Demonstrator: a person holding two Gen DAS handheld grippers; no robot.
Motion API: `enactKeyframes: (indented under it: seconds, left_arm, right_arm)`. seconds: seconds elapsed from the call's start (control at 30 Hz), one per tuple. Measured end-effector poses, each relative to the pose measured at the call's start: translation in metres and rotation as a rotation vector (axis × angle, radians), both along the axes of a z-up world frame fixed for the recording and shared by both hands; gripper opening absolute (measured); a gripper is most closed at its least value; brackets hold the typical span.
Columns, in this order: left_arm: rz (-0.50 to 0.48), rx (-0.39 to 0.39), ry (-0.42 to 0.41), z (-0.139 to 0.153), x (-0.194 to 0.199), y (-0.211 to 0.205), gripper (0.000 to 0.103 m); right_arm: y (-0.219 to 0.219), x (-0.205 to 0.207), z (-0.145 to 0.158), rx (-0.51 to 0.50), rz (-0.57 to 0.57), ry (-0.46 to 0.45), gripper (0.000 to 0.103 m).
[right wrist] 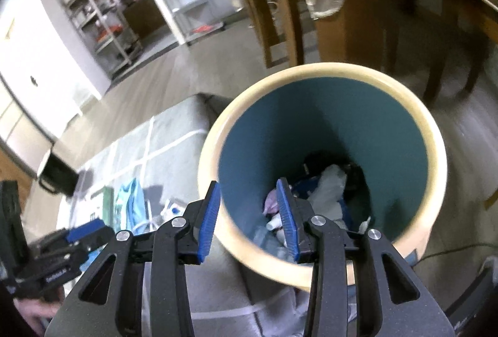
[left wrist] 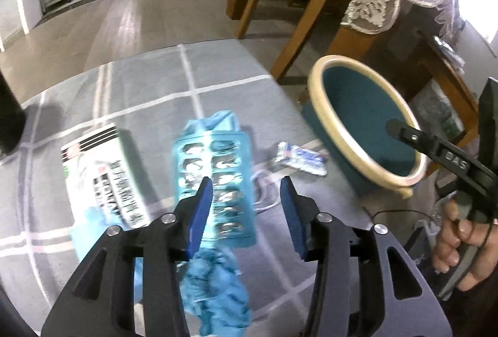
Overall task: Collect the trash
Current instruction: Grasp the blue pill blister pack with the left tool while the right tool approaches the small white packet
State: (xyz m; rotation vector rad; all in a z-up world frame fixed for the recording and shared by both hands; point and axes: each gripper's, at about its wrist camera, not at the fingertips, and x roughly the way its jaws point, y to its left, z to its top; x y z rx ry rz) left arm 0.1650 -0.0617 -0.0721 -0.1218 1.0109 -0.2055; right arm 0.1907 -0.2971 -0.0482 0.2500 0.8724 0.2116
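Between the left gripper's (left wrist: pixel 246 190) wide-open, empty jaws lies the blister pack (left wrist: pixel 214 181); next, close. Right gripper (right wrist: pixel 249 212) gapes empty over bin (right wrist: pixel 311 72).

Both jaws gape with nothing between them: the left hand-held gripper (left wrist: pixel 246 192) points forward and down, the right hand-held gripper (right wrist: pixel 248 200) likewise.

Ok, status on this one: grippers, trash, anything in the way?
Left gripper open above blue blister tray. Right gripper open, empty, over teal cream-rimmed bin. Trash already inside. Nothing blocking.
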Motion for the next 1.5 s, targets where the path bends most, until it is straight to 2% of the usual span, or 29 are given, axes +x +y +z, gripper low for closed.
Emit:
enactKeyframes:
  seconds: [0.2, 0.3, 0.4, 0.57, 0.73, 0.77, 0.83, 0.9, 1.5]
  left_arm:
    - [0.016, 0.069, 0.026, -0.013, 0.006, 0.003, 0.072]
    - [0.03, 0.123, 0.043, -0.021, 0.012, 0.001, 0.077]
    - [0.042, 0.132, 0.067, -0.026, 0.019, 0.004, 0.079]
    - [0.054, 0.082, 0.104, -0.034, 0.031, 0.012, 0.08]
    - [0.046, 0.045, 0.107, -0.038, 0.035, 0.016, 0.08]
    - [0.046, 0.041, 0.102, -0.038, 0.036, 0.017, 0.078]
    - [0.048, 0.036, 0.104, -0.04, 0.036, 0.018, 0.068]
    - [0.05, 0.023, 0.103, -0.041, 0.034, 0.018, 0.068]
    - [0.097, -0.078, 0.045, -0.015, 0.016, 0.038, 0.068]
  right_arm:
    - [0.023, -0.006, -0.002, -0.056, 0.076, -0.002, 0.04]
    - [0.03, -0.008, -0.003, -0.065, 0.103, -0.005, 0.044]
    - [0.037, -0.009, -0.004, -0.068, 0.132, -0.001, 0.045]
    - [0.05, -0.01, -0.005, -0.078, 0.204, -0.004, 0.046]
    - [0.064, -0.009, -0.009, -0.107, 0.281, -0.007, 0.046]
    - [0.067, -0.009, -0.01, -0.112, 0.292, -0.006, 0.046]
    - [0.072, -0.009, -0.011, -0.12, 0.311, -0.003, 0.046]
    - [0.078, -0.007, -0.013, -0.133, 0.335, 0.001, 0.046]
    - [0.118, 0.014, -0.041, -0.321, 0.453, 0.024, 0.046]
